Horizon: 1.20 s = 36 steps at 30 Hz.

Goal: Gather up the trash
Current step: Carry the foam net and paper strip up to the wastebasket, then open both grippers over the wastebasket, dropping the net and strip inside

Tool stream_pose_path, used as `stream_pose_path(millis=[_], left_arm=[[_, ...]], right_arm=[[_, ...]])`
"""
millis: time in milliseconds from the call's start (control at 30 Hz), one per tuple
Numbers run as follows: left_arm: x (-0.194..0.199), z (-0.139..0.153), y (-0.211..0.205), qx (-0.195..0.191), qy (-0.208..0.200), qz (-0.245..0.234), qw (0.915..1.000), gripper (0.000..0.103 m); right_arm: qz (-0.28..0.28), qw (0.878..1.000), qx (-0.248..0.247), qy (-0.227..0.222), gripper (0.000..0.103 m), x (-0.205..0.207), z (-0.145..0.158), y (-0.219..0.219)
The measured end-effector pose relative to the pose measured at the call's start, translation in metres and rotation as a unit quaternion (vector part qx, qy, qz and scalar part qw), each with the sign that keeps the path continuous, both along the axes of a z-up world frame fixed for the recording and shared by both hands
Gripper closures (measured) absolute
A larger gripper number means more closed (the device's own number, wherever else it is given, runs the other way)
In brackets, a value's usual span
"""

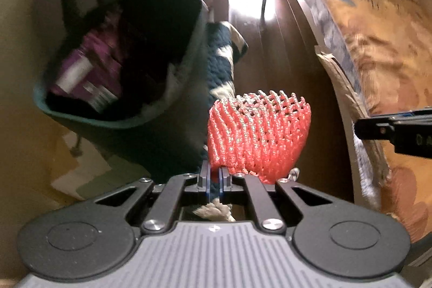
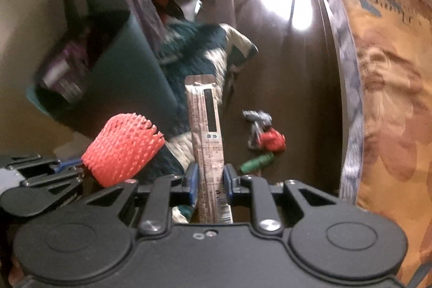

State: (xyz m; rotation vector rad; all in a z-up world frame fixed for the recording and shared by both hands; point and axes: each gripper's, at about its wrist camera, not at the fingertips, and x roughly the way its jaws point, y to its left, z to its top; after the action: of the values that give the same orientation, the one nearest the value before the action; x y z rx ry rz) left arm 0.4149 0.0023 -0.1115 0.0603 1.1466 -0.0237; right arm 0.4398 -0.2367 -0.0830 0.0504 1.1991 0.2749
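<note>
The left claw (image 1: 214, 174) is squeezed almost shut on the bottom edge of a red-orange foam net sleeve (image 1: 259, 134), the kind that goes around fruit. The net stands up just ahead of the claw and a bit to its right. Up and to the left of this claw, close by, is a dark teal trash bin (image 1: 151, 136) with soft-looking sides. Inside the bin is a purple and white package (image 1: 89, 74). It has writing on it, but the writing is too blurry to read.

The right claw (image 2: 210, 180) is holding a long thin tan wrapper (image 2: 206, 131) between its blue fingers (image 2: 192, 181). The wrapper sticks straight up ahead of the claw. It has a black bar down its middle, small printed text, and a barcode near the bottom end. The text is too small to read.

Just ahead of the right claw and a bit to its right, on the dark brown wooden floor (image 2: 297, 77), lie three small bits of trash close together: a crumpled silver wrapper (image 2: 255, 118), a red crumpled piece (image 2: 272, 139), and a small green roll (image 2: 256, 161). To the left of the right claw, the left claw and its red net show, near the teal bin.

A dark blue and cream knitted blanket (image 2: 199, 50) lies on the floor beside the bin. Far to the right of both claws is a bed with an orange patterned cover (image 2: 391, 88).
</note>
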Motion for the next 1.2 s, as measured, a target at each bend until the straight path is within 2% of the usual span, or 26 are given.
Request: stream_pose_path(millis=[200, 333, 433, 533, 733, 967, 1200], left_arm=[[0.013, 0.051, 0.053, -0.019, -0.003, 0.002, 0.9998, 0.098], [0.033, 0.062, 0.086, -0.011, -0.006, 0.012, 0.9999, 0.098], [0.056, 0.060, 0.111, -0.022, 0.013, 0.020, 0.9995, 0.098], [0.077, 0.051, 0.130, -0.014, 0.022, 0.018, 0.9995, 0.098], [0.104, 0.015, 0.147, 0.007, 0.052, 0.008, 0.9986, 0.098], [0.121, -0.025, 0.153, 0.003, 0.098, -0.013, 0.9951, 0.098], [0.125, -0.046, 0.148, -0.015, 0.131, -0.026, 0.9910, 0.098]], right_arm=[[0.010, 1.000, 0.006, -0.016, 0.083, 0.030, 0.048, 0.046], [0.015, 1.000, 0.014, -0.017, 0.083, 0.049, 0.068, 0.079], [0.017, 1.000, 0.012, -0.011, 0.083, 0.065, 0.072, 0.107], [0.023, 1.000, 0.002, -0.004, 0.083, 0.081, 0.064, 0.134], [0.034, 0.999, -0.017, 0.021, 0.083, 0.111, 0.040, 0.180], [0.052, 0.996, -0.055, 0.045, 0.083, 0.129, 0.012, 0.217], [0.060, 0.993, -0.076, 0.067, 0.080, 0.133, -0.006, 0.228]])
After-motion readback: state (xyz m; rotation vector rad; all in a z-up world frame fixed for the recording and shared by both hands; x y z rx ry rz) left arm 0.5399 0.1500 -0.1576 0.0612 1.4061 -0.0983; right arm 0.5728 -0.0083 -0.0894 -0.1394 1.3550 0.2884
